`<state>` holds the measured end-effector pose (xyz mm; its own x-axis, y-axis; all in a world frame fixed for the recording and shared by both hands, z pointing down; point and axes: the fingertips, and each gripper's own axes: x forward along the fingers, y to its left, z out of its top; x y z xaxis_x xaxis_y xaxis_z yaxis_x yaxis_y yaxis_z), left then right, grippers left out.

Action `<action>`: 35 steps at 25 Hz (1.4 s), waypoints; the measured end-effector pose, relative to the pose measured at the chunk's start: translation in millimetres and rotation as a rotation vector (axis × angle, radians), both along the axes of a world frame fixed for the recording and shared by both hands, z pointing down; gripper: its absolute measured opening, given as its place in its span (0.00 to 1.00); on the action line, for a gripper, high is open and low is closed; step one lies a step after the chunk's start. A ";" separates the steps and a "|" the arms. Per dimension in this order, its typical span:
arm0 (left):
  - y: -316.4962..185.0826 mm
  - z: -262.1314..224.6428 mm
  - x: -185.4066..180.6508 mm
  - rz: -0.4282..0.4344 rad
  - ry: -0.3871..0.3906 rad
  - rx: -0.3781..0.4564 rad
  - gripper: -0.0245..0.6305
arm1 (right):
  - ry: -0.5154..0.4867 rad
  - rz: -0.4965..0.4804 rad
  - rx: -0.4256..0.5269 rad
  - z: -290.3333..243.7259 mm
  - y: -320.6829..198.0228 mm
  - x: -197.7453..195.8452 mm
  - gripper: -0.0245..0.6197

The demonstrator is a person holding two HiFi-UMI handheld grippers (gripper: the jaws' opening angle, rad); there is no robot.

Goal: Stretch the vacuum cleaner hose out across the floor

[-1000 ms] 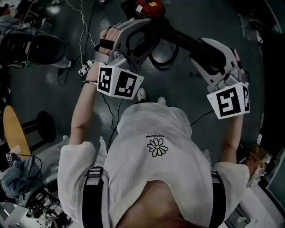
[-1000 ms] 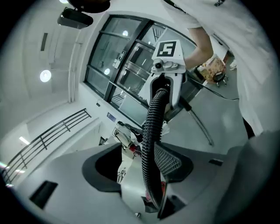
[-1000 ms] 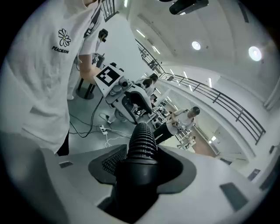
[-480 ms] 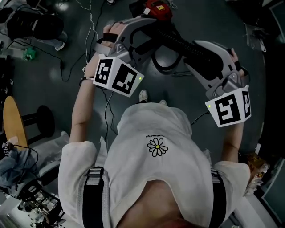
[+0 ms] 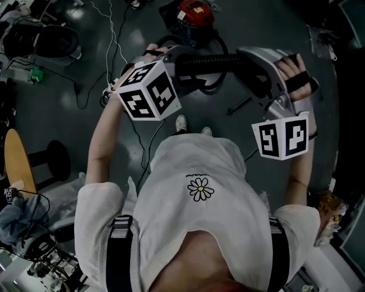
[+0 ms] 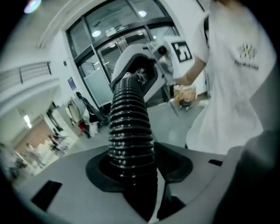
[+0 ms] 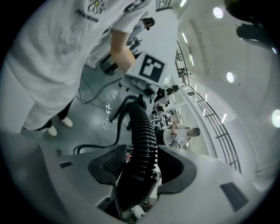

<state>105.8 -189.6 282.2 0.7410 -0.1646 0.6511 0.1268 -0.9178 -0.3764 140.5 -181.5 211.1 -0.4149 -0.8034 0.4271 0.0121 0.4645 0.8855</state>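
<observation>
- black ribbed hose is up off the grey floor. in the head view it forms a short, nearly level span from 9 to 3 o'clock in front of the person's chest.
- left gripper takes the 9 o'clock end of that span. in the left gripper view its jaws are closed on the hose, the ribs seated between the dark pads.
- right gripper takes the 3 o'clock end. the right gripper view shows its jaws clamped on the hose as well, the tube wedged between the two pads.
- each gripper view looks along the hose to the other gripper at its far end, so the two grips face one another.
- left marker cube sits at 11 o'clock from the daisy print on the white shirt, and the right marker cube sits at 1 o'clock.
- red vacuum cleaner stands on the floor at 12 o'clock, beyond the held span.
- white shoes show at 6 o'clock under the span, well apart from the vacuum cleaner.
- a dark loop sags beneath the span. whether it is more hose or a cable cannot be told.
- thin white cables trail across the floor at 10 o'clock.
</observation>
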 end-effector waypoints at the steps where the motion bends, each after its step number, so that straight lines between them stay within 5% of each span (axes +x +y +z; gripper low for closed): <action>1: 16.5 -0.5 2.1 0.027 0.008 -0.121 0.35 | 0.008 0.010 0.015 2.8 -1.2 5.3 0.40; 6: 94.9 -21.5 26.8 0.078 0.195 -0.600 0.27 | -0.175 0.010 0.020 -1.9 5.9 25.3 0.40; 12: 152.3 -23.1 42.3 0.042 0.361 -0.897 0.27 | -0.270 0.001 0.091 2.6 28.6 19.8 0.40; 17: 232.6 -50.5 16.8 0.213 0.558 -1.206 0.27 | -0.399 -0.050 0.088 -9.5 86.1 -22.0 0.40; 21: 303.2 -81.0 -15.6 0.335 0.685 -1.260 0.27 | -0.572 -0.064 0.067 -26.8 149.1 -58.6 0.40; 25: 367.3 -100.7 -74.2 0.357 0.828 -1.287 0.27 | -0.789 -0.076 0.007 -25.9 212.8 -114.3 0.40; 29: 404.3 -100.1 -123.9 0.335 0.931 -1.364 0.27 | -0.770 -0.035 -0.064 2.1 254.3 -167.1 0.40; 32: 440.0 -106.6 -137.8 0.338 0.999 -1.386 0.27 | -0.760 -0.019 -0.075 7.4 296.7 -171.8 0.40; 35: 486.3 -115.4 -136.0 0.328 1.022 -1.327 0.27 | -0.999 0.013 -0.190 6.0 344.6 -150.4 0.40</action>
